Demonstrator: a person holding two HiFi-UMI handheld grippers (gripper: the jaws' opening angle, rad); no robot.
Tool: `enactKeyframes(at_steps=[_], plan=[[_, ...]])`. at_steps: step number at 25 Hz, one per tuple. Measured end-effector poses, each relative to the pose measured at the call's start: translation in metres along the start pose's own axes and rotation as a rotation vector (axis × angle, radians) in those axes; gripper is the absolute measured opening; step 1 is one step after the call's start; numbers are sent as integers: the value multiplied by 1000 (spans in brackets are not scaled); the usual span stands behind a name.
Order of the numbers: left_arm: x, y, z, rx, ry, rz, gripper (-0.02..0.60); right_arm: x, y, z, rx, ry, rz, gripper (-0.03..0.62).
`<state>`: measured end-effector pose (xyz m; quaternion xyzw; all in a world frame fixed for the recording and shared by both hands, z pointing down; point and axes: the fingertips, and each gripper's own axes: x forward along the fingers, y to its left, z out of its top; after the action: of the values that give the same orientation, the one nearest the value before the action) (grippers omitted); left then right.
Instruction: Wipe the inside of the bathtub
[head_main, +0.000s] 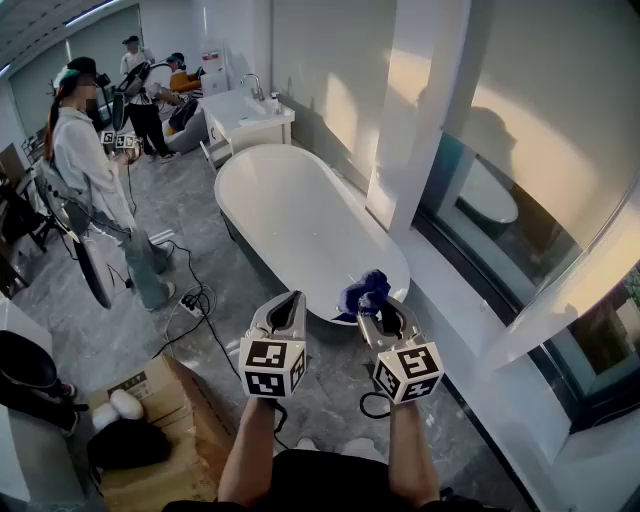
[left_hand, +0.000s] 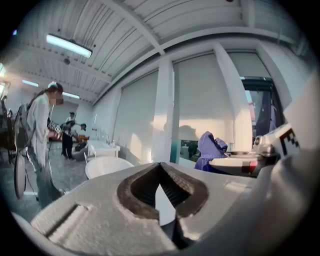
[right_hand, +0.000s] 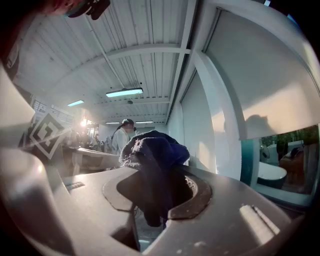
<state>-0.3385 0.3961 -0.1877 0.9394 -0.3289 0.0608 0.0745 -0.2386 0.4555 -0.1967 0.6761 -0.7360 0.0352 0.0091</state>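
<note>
A white oval bathtub (head_main: 300, 215) stands on the grey floor, running from near me toward the back of the room. My right gripper (head_main: 378, 308) is shut on a dark blue cloth (head_main: 365, 293), held just over the tub's near rim. The cloth bunches above the jaws in the right gripper view (right_hand: 152, 152). My left gripper (head_main: 287, 305) hovers beside it to the left, shut with nothing in it. In the left gripper view the tub (left_hand: 107, 167) lies ahead on the left and the cloth (left_hand: 211, 147) shows on the right.
A person (head_main: 95, 175) stands on the tub's left with cables (head_main: 195, 300) on the floor. A white vanity with a tap (head_main: 245, 112) is behind the tub. A white pillar (head_main: 420, 110) and window ledge run along the right. A cardboard box (head_main: 165, 425) lies at my left.
</note>
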Motion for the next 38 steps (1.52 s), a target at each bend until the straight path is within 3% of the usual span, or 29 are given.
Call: enactKeyframes(at_steps=[13, 20, 23, 29, 38], plan=[[48, 1, 4, -19, 20, 65, 5, 10, -75, 12, 38, -51, -13, 130], [61, -9, -25, -65, 64, 119, 5, -9, -109, -5, 53, -32, -5, 132], [75, -25, -20, -65, 57, 103, 5, -18, -117, 2, 44, -37, 37, 133], [99, -60, 2, 10, 10, 45, 5, -35, -138, 22, 47, -69, 64, 135], [138, -65, 11, 25, -33, 26, 5, -23, -163, 40, 16, -115, 66, 135]])
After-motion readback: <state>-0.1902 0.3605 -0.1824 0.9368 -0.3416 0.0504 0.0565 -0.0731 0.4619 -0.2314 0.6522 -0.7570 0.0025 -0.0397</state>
